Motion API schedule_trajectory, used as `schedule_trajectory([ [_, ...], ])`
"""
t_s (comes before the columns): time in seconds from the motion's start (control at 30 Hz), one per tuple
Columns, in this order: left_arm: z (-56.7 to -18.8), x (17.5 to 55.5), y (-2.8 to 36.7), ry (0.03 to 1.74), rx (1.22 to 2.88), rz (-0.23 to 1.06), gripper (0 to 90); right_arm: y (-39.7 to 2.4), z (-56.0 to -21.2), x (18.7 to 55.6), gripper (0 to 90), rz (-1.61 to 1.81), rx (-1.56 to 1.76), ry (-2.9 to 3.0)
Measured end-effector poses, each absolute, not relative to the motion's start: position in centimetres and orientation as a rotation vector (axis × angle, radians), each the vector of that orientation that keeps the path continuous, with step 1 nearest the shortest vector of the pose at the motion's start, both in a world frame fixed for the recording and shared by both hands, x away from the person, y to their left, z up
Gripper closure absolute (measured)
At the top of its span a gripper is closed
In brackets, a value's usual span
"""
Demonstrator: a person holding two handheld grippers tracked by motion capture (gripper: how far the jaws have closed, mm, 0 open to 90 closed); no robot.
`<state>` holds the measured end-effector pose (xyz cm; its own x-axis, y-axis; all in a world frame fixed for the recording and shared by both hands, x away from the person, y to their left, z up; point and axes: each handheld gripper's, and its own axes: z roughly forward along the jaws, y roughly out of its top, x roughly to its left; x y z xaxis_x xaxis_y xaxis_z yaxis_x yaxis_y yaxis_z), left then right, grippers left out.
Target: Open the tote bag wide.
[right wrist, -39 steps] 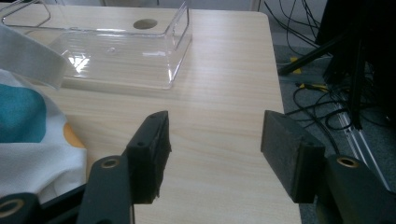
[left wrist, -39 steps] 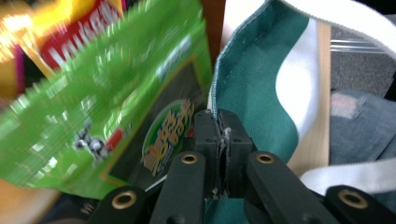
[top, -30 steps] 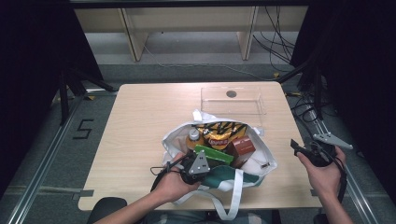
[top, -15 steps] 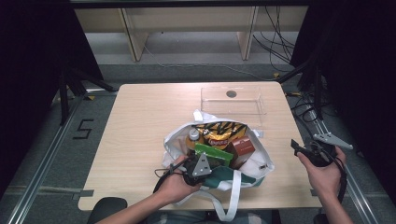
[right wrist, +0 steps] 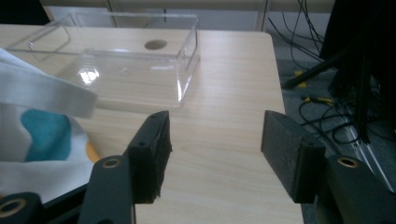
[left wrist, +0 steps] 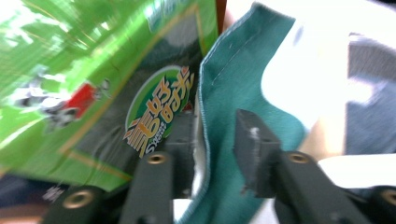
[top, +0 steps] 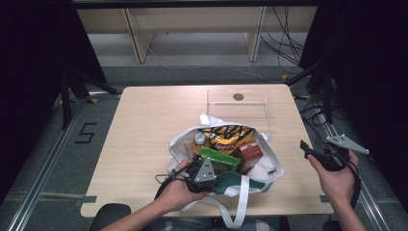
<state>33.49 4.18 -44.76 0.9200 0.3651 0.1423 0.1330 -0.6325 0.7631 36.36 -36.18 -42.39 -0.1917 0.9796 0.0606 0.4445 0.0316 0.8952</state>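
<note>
My left gripper (left wrist: 212,140) had just spread off the tote bag's teal rim (left wrist: 233,93) beside the green snack packet (top: 220,159), so I'd regrip deeper; right gripper (right wrist: 212,158) gaped empty.

The bag (top: 260,166) lies at the table's (top: 144,139) near middle, the clear box (top: 240,103) just behind it.

The left tongs (left wrist: 212,140) have just been opening at the near edge of the bag (top: 260,168); the teal rim of the cloth (left wrist: 233,88) now stands loose between the jaws, which were shut before. The right tongs (right wrist: 212,154) have closed a little, with nothing between them.
</note>
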Motion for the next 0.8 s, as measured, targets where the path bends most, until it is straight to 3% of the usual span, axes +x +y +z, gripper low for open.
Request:
schedule_trajectory([
  [0.2,-42.1,32.3,7.0,0.399,2.122,0.346,53.9,-35.0,-40.7,35.6,53.3,1.177,1.418,1.698],
  [0.4,-38.7,32.9,11.0,0.478,1.969,0.483,53.6,-34.1,-39.6,35.5,59.8,1.193,1.335,1.763],
  [0.53,-37.1,34.2,13.3,0.550,1.882,0.567,59.4,-33.0,-38.9,35.4,61.6,1.226,1.331,1.759],
  [0.8,-35.9,36.2,15.0,0.596,1.826,0.671,57.0,-31.5,-37.9,35.1,63.2,1.270,1.278,1.824],
])
